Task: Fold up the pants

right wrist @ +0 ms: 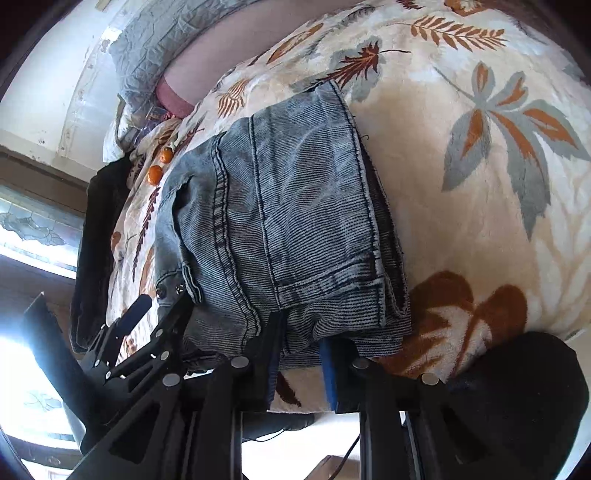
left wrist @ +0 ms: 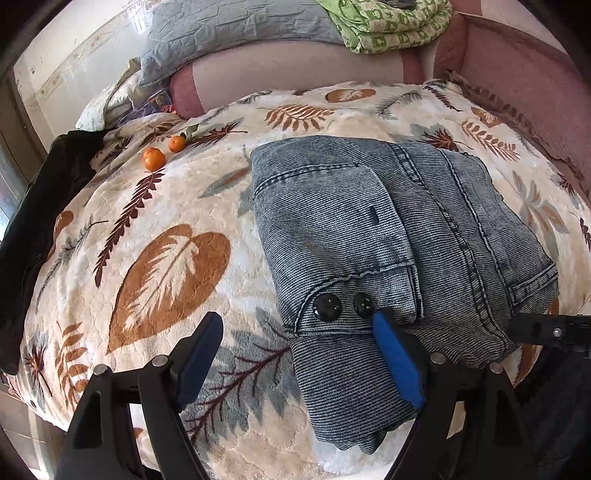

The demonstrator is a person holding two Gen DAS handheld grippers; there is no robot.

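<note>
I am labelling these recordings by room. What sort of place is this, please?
Most likely a bedroom in a home. The folded pants lie on a leaf-print fleece blanket spread over what looks like a bed, with a grey quilted pillow and a green patterned quilt piled at its far end.

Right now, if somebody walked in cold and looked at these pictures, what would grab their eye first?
The folded jeans, a blue-grey bundle with two black buttons, lying on a cream blanket printed with big orange and grey leaves. Next, the left gripper standing open at the bundle's near edge, and two tangerines farther back on the blanket, to the jeans' left.
</note>
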